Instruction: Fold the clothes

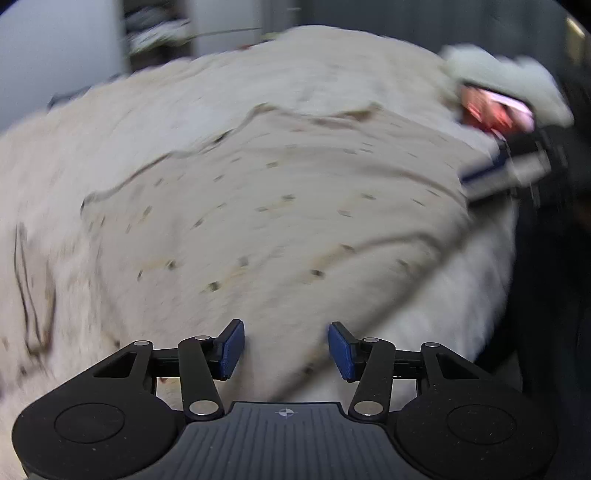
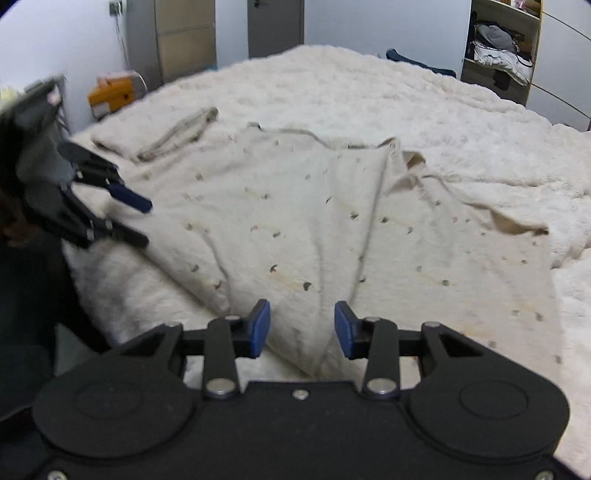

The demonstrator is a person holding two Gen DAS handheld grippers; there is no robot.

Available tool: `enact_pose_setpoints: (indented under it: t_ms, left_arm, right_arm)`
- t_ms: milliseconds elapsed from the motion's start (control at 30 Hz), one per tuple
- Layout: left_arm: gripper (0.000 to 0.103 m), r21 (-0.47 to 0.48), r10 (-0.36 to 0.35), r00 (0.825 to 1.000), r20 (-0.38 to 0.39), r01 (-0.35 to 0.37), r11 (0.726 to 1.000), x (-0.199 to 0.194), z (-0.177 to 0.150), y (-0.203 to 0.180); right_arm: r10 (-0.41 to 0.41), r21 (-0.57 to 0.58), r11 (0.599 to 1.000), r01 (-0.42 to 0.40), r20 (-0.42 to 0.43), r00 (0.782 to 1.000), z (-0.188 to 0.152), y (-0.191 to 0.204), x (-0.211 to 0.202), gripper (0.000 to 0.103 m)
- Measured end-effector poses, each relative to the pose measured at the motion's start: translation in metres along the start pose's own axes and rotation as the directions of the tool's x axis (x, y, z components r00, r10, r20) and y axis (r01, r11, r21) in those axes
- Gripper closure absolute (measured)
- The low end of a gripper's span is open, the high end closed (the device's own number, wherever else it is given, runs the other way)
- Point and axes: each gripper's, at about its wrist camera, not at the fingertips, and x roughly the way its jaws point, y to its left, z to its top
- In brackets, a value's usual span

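Note:
A cream garment with small dark specks [image 2: 317, 221] lies spread and rumpled on a fluffy white bed cover [image 2: 369, 92]; one sleeve [image 2: 177, 133] stretches to the far left. It also fills the blurred left wrist view [image 1: 277, 206]. My right gripper [image 2: 302, 328] is open, its blue pads either side of the garment's near hem, holding nothing. My left gripper [image 1: 286, 349] is open and empty just above the garment; it also shows in the right wrist view [image 2: 138, 218] at the left bed edge. The right gripper appears blurred at the far right of the left wrist view [image 1: 517, 162].
The bed's near left edge [image 2: 96, 280] drops to dark floor. An orange and white box [image 2: 110, 94] sits beyond the bed's left side. A grey cabinet [image 2: 184, 37] and door [image 2: 275, 26] stand behind. Shelves with clothes [image 2: 498, 48] are at the right.

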Motion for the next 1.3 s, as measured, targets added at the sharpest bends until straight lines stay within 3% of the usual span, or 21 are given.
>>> enact_pose_setpoints:
  t_ms: [33, 267, 333, 467, 533, 567, 633, 667, 767, 867, 933, 967, 1067, 1133, 1167, 1200, 1233, 1300]
  left_arm:
    - [0.103, -0.048, -0.023, 1.000, -0.011, 0.022, 0.999, 0.003, -0.004, 0.007]
    - [0.103, -0.031, -0.029, 0.999, 0.016, 0.030, 0.999, -0.033, -0.018, 0.014]
    - [0.103, -0.034, 0.076, 0.997, -0.023, -0.077, 0.996, -0.037, -0.027, 0.027]
    - [0.103, -0.173, 0.150, 0.986, -0.069, -0.159, 0.972, -0.052, -0.047, 0.065]
    - [0.103, -0.224, 0.154, 0.988, -0.008, -0.151, 0.963, -0.069, -0.049, 0.067]
    - [0.099, -0.231, 0.138, 0.990, 0.012, -0.131, 0.964, -0.073, -0.047, 0.065]
    - [0.071, -0.207, 0.123, 0.991, 0.059, -0.108, 0.972, -0.078, -0.039, 0.051]
    - [0.066, -0.184, 0.122, 0.989, 0.080, -0.105, 0.977, -0.079, -0.034, 0.043]
    - [0.063, -0.131, 0.181, 0.982, 0.055, -0.173, 0.976, -0.062, -0.023, 0.030]
    - [0.064, -0.207, 0.244, 0.969, 0.029, -0.233, 0.950, -0.054, -0.028, 0.043]
    - [0.064, -0.259, 0.226, 0.973, 0.043, -0.207, 0.943, -0.051, -0.029, 0.050]
    - [0.064, -0.260, 0.219, 0.975, 0.050, -0.199, 0.945, -0.051, -0.028, 0.050]
    - [0.064, -0.150, 0.204, 0.973, 0.104, -0.188, 0.971, -0.048, -0.015, 0.027]
    - [0.063, -0.071, 0.200, 0.975, 0.099, -0.193, 0.979, -0.036, -0.007, 0.010]
    - [0.063, -0.050, 0.201, 0.977, 0.074, -0.198, 0.979, -0.026, -0.006, 0.006]
    - [0.072, -0.046, 0.204, 0.977, 0.061, -0.201, 0.978, -0.022, -0.007, 0.005]
    - [0.101, -0.049, 0.207, 0.978, 0.026, -0.206, 0.977, -0.012, -0.010, 0.007]
    - [0.103, -0.061, 0.212, 0.977, -0.034, -0.214, 0.975, 0.003, -0.018, 0.013]
  right_arm:
    - [-0.002, 0.006, 1.000, 0.002, -0.001, 1.000, -0.003, 0.000, 0.004, 0.065]
    - [0.006, 0.123, 0.992, -0.004, -0.015, 1.000, -0.016, -0.037, 0.012, 0.059]
    - [-0.018, 0.112, 0.993, 0.021, -0.031, 0.999, -0.016, -0.041, 0.016, 0.059]
    - [-0.023, 0.102, 0.994, 0.028, -0.048, 0.999, -0.015, -0.043, 0.018, 0.059]
    - [-0.019, 0.095, 0.995, 0.022, -0.034, 0.999, -0.013, -0.041, 0.014, 0.059]
    - [-0.011, 0.103, 0.995, 0.013, -0.029, 1.000, -0.013, -0.041, 0.012, 0.058]
    - [0.004, 0.120, 0.993, -0.001, -0.019, 1.000, -0.012, -0.042, 0.008, 0.058]
    - [0.007, 0.125, 0.992, -0.005, -0.017, 1.000, -0.011, -0.043, 0.007, 0.058]
    - [0.003, 0.142, 0.990, -0.001, -0.015, 1.000, -0.011, -0.047, 0.005, 0.058]
    - [0.005, 0.172, 0.985, -0.004, -0.010, 1.000, -0.015, -0.052, 0.003, 0.058]
    - [0.008, 0.191, 0.981, -0.006, -0.011, 1.000, -0.016, -0.054, 0.004, 0.058]
    - [0.007, 0.195, 0.981, -0.004, -0.015, 1.000, -0.016, -0.054, 0.005, 0.058]
    - [0.003, 0.189, 0.982, 0.002, -0.026, 1.000, -0.014, -0.052, 0.009, 0.055]
    - [0.003, 0.179, 0.984, 0.003, -0.034, 0.999, -0.014, -0.049, 0.011, 0.053]
    - [0.003, 0.176, 0.984, 0.005, -0.040, 0.999, -0.013, -0.049, 0.012, 0.053]
    - [0.002, 0.172, 0.985, 0.006, -0.047, 0.999, -0.013, -0.049, 0.014, 0.053]
    - [0.002, 0.172, 0.985, 0.006, -0.048, 0.999, -0.014, -0.048, 0.014, 0.053]
    - [0.004, 0.174, 0.985, 0.004, -0.046, 0.999, -0.014, -0.048, 0.013, 0.053]
